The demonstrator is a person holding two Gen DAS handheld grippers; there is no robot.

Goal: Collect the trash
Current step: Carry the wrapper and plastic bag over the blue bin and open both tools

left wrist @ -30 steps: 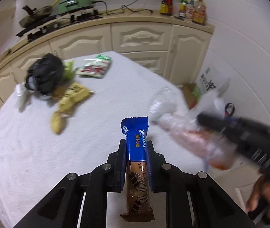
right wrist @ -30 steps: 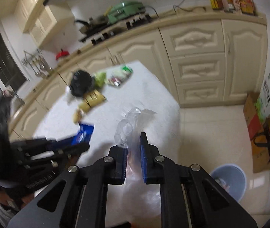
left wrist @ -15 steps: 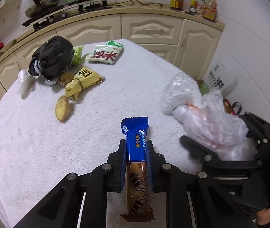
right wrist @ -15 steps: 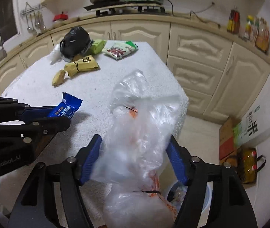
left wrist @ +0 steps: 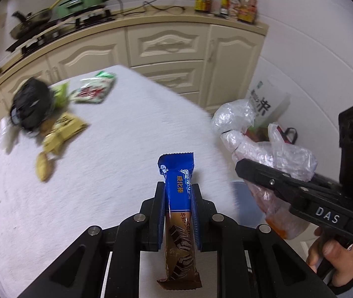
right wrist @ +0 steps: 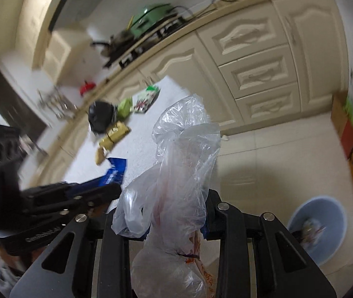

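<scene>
We saw cream kitchen cabinets (left wrist: pixel 166 49) behind the white table (left wrist: pixel 126 134), with a pale blue bin (right wrist: pixel 318 226) on the floor beside the table. Off the table's edge, our right gripper (right wrist: pixel 166 213) had just closed on a clear plastic bag (right wrist: pixel 183 154). Over the table, our left gripper (left wrist: pixel 177 213) pinched a blue-and-brown snack wrapper (left wrist: pixel 178 198).

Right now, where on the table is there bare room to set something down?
The white table is bare across its middle and near side, between the banana piece and the edge by the clear bag. The far left corner is crowded: black bag, yellow packet, green-and-red packet.
</scene>
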